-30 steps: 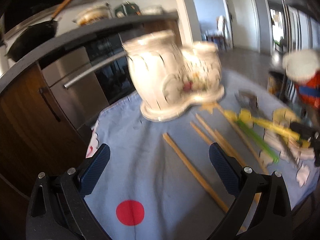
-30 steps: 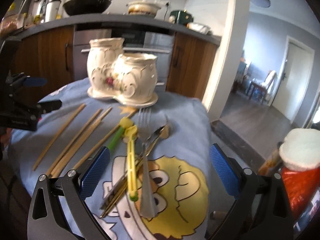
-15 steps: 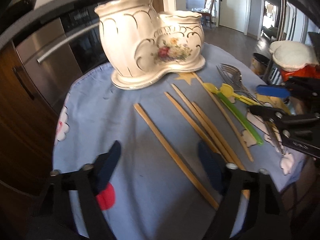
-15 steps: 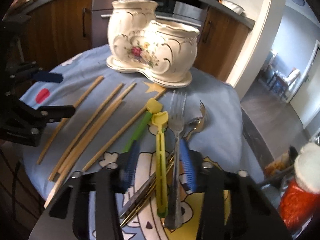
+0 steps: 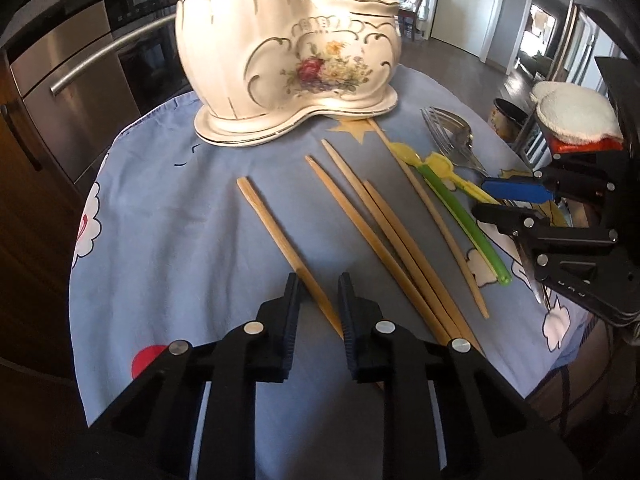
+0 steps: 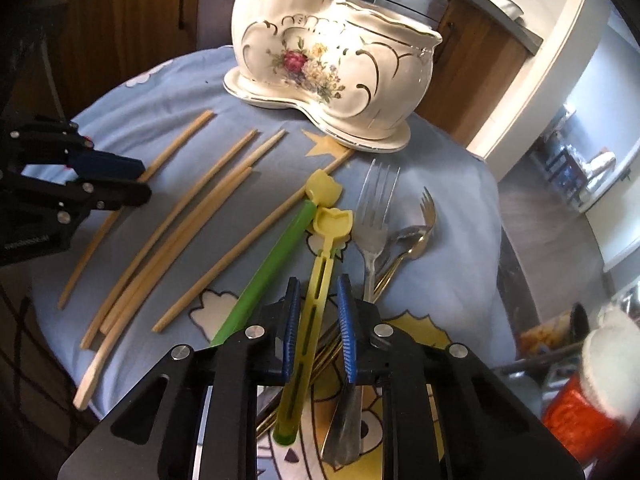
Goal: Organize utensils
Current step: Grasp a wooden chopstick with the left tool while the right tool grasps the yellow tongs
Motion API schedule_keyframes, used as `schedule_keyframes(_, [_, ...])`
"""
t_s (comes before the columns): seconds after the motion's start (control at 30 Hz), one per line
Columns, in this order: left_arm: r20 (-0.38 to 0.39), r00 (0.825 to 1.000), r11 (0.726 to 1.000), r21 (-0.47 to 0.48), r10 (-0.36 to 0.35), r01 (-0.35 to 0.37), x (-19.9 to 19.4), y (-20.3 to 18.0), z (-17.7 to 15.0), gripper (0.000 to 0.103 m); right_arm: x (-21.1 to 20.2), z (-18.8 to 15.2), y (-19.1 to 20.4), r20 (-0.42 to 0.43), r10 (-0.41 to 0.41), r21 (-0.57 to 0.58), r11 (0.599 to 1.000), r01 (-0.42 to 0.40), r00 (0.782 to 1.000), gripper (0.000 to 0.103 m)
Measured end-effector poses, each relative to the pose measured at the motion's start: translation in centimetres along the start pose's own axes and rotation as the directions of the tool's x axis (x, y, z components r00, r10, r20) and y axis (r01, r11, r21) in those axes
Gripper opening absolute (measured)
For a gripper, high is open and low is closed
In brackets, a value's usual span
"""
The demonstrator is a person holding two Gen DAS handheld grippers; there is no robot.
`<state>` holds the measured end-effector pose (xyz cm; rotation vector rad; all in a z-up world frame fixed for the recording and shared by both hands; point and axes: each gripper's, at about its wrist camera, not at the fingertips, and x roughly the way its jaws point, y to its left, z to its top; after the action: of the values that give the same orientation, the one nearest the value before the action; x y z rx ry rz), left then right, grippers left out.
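Left wrist view: left gripper (image 5: 318,300), jaws closing, straddles a lone wooden chopstick (image 5: 288,252) whose near end is hidden; pads not visibly pressing. Right wrist view: right gripper (image 6: 318,304), jaws closing around the yellow utensil (image 6: 316,280), contact unclear; fork (image 6: 374,216) handle partly covered.

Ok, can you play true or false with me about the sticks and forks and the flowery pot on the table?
1. The flowery white pot has chopsticks standing in it. False: none show in it; the wooden chopsticks lie flat on the blue cloth.
2. The left gripper has one lone chopstick between its closing jaws. True.
3. The right gripper is closing around the big fork. False: a yellow plastic utensil lies between its jaws.
4. A green stick lies beside the yellow one. True.
5. The pot has a red flower painted on it. True.
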<state>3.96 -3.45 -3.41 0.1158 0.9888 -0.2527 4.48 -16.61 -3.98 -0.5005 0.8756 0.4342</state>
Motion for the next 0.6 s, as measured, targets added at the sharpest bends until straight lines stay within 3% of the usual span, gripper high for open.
schedule_keyframes(0.13, [-0.004,1.0,1.0,-0.003,-0.006,0.006,0.1,0.7,0.6,0.014,0.2,0.3,-0.5,0.006,0.014,0.031,0.999,-0.014,1.0,0.01])
schedule_keyframes(0.33, [-0.013,1.0,1.0,0.023,0.009,-0.009,-0.1,1.7,0.5,0.008,-0.7,0.1,-1.0,0.039,0.045,0.053,0.997,-0.047,0.998,0.01])
schedule_keyframes(0.6, [0.046,0.998,0.996,0.085,0.034,-0.038,-2.1,2.0,0.1,0.006,-3.2,-0.4,-2.9,0.152,0.101,0.137,0.983,-0.122,0.983,0.01])
